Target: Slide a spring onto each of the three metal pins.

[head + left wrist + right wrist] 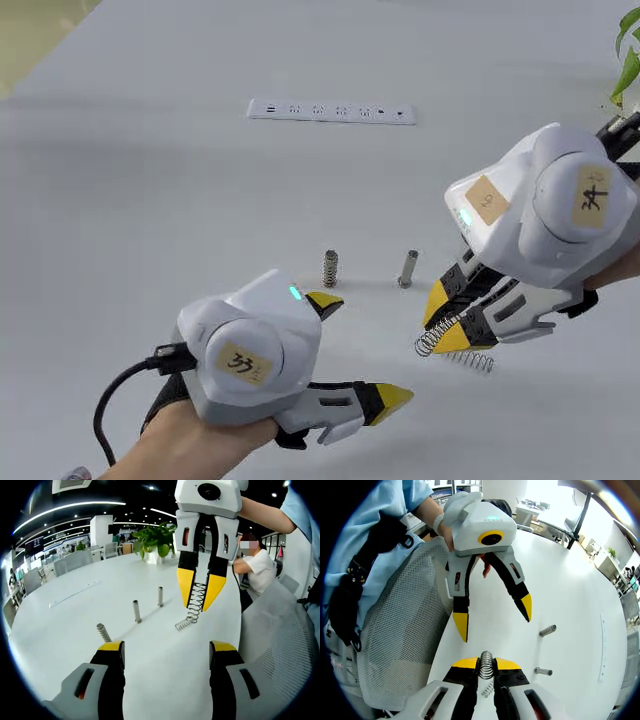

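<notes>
A broad, matte white table (150, 200) carries the work, its surface smooth and bare-looking around the parts. Beside it, in the right gripper view, stands a grey mesh-backed chair (405, 630).

The left gripper (360, 348), a rounded white plastic shell with black fingers tipped in yellow, hangs low over the near edge with its jaws spread wide and nothing between them. The right gripper (443, 325), of the same build, points down at the table; its jaws are nearly closed, pinching a coiled wire spring (430, 340) crosswise between the yellow tips, with the spring's lower end reaching toward the tabletop.

A long, flat white power strip (330, 111) lies well apart at the far side.

Three slim, cylindrical metal pins stand upright in a row. The sprung pin (330, 268) already wears a coil; the middle pin (408, 268) and the far pin (160, 596) are bare.

A loose spring (478, 360) lies flat just beside the right gripper's tips.
</notes>
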### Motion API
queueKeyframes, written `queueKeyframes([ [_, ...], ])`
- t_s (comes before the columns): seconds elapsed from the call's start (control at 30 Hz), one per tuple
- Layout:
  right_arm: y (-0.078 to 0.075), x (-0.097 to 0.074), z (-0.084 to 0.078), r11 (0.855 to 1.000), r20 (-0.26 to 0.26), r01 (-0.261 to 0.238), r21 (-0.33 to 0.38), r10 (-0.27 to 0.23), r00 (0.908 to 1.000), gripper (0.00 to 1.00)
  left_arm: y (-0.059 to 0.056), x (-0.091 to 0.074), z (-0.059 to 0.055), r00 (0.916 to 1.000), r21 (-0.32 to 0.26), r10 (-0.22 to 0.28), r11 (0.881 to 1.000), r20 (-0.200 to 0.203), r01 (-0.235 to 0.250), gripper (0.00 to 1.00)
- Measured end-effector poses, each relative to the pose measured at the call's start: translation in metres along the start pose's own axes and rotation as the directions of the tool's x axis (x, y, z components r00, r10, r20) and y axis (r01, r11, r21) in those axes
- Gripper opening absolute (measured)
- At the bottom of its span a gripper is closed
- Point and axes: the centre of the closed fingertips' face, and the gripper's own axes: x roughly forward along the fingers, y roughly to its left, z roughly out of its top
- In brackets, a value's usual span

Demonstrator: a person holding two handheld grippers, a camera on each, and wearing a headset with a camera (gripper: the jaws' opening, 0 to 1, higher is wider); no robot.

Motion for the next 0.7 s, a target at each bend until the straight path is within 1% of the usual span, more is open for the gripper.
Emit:
queueKeyframes([
  [0.07, 0.001, 0.001, -0.001, 1.000, -0.004, -0.002, -0.001, 0.002, 1.0000, 0.08, 0.003, -0.001, -0.001, 1.0000, -0.011, 0.008, 1.000, -0.004, -0.008, 0.73],
  [0.13, 0.002, 0.002, -0.001, 1.000, -0.005, -0.005, -0.003, 0.005, 1.0000, 0.08, 0.006, -0.003, -0.001, 0.9997, -0.022, 0.023, 0.999, 0.003, -0.023, 0.75],
  [0.17, 0.002, 0.002, -0.001, 1.000, -0.005, -0.007, -0.004, 0.007, 1.0000, 0.08, 0.009, -0.004, 0.000, 0.9994, -0.039, 0.034, 0.999, 0.009, -0.034, 0.77],
  [0.2, 0.002, 0.002, -0.001, 1.000, -0.005, -0.007, -0.004, 0.007, 1.0000, 0.08, 0.011, -0.005, 0.000, 0.9989, -0.047, 0.044, 0.998, 0.014, -0.044, 0.80],
  [0.23, 0.001, 0.001, -0.002, 1.000, -0.006, -0.007, -0.005, 0.006, 1.0000, 0.08, 0.013, -0.006, 0.002, 0.9983, -0.075, 0.051, 0.996, 0.029, -0.049, 0.83],
  [0.27, 0.001, 0.001, -0.003, 1.000, -0.007, -0.006, -0.004, 0.006, 1.0000, 0.08, 0.014, -0.006, 0.003, 0.9983, -0.096, 0.049, 0.994, 0.032, -0.046, 0.86],
  [0.3, 0.000, 0.000, -0.004, 1.000, -0.008, -0.006, -0.003, 0.006, 0.9999, 0.08, 0.016, -0.007, 0.003, 0.9976, -0.104, 0.059, 0.993, 0.037, -0.055, 0.90],
  [0.33, -0.001, 0.000, -0.005, 1.000, -0.011, -0.005, -0.002, 0.005, 0.9999, 0.08, 0.020, -0.009, 0.005, 0.9959, -0.107, 0.075, 0.992, 0.051, -0.069, 0.92],
  [0.43, -0.002, 0.000, -0.009, 1.000, -0.022, -0.006, -0.006, 0.006, 0.9997, 0.08, 0.025, -0.012, 0.004, 0.9940, -0.123, 0.096, 0.988, 0.053, -0.088, 0.97],
  [0.47, -0.003, -0.001, -0.010, 1.000, -0.025, -0.007, -0.007, 0.006, 0.9997, 0.08, 0.026, -0.012, 0.003, 0.9941, -0.127, 0.095, 0.988, 0.052, -0.088, 0.99],
  [0.7, -0.012, -0.002, -0.014, 1.000, -0.046, -0.012, -0.017, 0.011, 0.9989, 0.08, 0.033, -0.018, 0.002, 0.9909, -0.149, 0.123, 0.982, 0.054, -0.114, 0.99],
])
